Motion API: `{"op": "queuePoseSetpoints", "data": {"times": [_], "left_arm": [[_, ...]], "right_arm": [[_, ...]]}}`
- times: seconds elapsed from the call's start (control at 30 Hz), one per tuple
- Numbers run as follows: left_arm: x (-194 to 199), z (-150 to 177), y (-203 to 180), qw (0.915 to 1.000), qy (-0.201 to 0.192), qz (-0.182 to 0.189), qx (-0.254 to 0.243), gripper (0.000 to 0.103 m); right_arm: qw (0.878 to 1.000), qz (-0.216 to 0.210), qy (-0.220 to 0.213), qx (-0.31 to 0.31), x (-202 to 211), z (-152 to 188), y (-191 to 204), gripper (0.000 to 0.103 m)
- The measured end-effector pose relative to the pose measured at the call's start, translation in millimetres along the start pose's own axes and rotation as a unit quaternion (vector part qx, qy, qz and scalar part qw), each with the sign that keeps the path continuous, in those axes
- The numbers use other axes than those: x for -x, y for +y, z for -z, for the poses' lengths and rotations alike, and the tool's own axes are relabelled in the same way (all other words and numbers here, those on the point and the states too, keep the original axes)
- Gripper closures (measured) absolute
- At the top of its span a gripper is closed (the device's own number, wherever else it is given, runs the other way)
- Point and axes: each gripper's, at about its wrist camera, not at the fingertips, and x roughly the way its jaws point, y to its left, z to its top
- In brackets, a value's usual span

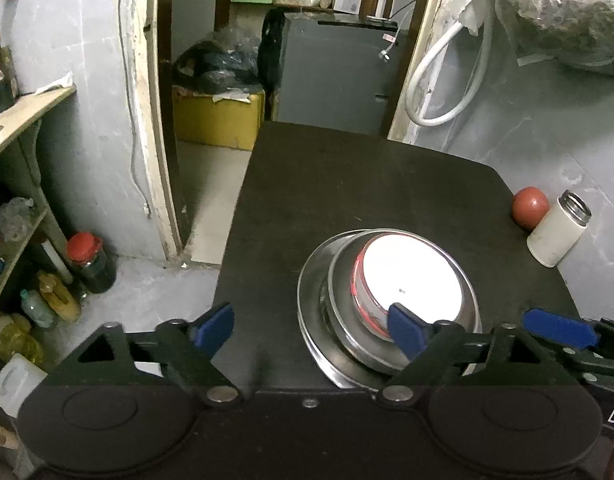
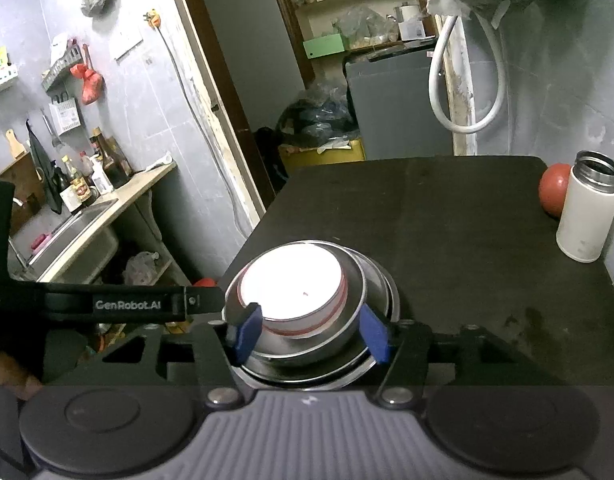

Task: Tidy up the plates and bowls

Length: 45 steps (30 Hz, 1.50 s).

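A white bowl with a red rim line [image 1: 411,276] [image 2: 291,280] sits nested in a steel bowl [image 1: 343,280] [image 2: 319,340]. The steel bowl rests on a steel plate [image 1: 311,300] [image 2: 389,294] on the black table [image 1: 327,184]. My left gripper [image 1: 310,329] is wide open at the table's near left, its right fingertip [image 1: 407,332] over the stack's near rim. My right gripper [image 2: 312,333] is open, with its blue fingertips [image 2: 249,332] flanking the steel bowl. In the left wrist view one of its fingers [image 1: 559,328] shows a gap from the stack.
An uncapped white flask [image 1: 555,232] [image 2: 587,212] and a red ball-like object [image 1: 530,206] [image 2: 553,190] stand at the table's far right by the wall. Left of the table are a counter with a sink [image 2: 79,216], bottle shelves [image 1: 35,300] and a doorway.
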Motion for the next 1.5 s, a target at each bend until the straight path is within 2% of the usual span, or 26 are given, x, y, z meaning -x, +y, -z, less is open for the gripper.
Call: {"op": "queuePoseSetpoints", "data": {"times": [0.13,0.2,0.4,0.47,0.73,1.03,1.23,1.5], "left_arm": [[13,7,3,0.9999,-0.017,0.002,0.001,0.008],[17,10,3,0.9997,-0.023,0.005,0.005,0.006],[28,24,9,0.9993,-0.035,0.011,0.009,0.001],[29,29,11,0.9995,-0.027,0.017,0.007,0.001],[44,44,24,0.9989,-0.027,0.038,0.003,0.001],[78,61,35,0.9966,-0.048,0.057,-0.036,0.001],[100,74,47,0.9953,-0.044,0.08,-0.032,0.001],[122,96,56,0.994,-0.046,0.089,-0.045,0.001]], "right_arm": [[1.0,0.006,-0.008,0.006,7,2,5,0.029],[1.0,0.017,-0.017,0.01,11,4,7,0.016],[0.999,0.04,-0.03,0.01,24,14,14,0.003],[0.998,0.05,-0.036,0.012,29,17,17,0.0],[0.995,0.09,-0.048,0.003,52,32,28,0.0],[0.989,0.129,-0.071,-0.028,83,61,53,0.0],[0.988,0.132,-0.073,-0.039,103,74,66,0.0],[0.986,0.145,-0.071,-0.049,124,97,82,0.0]]}}
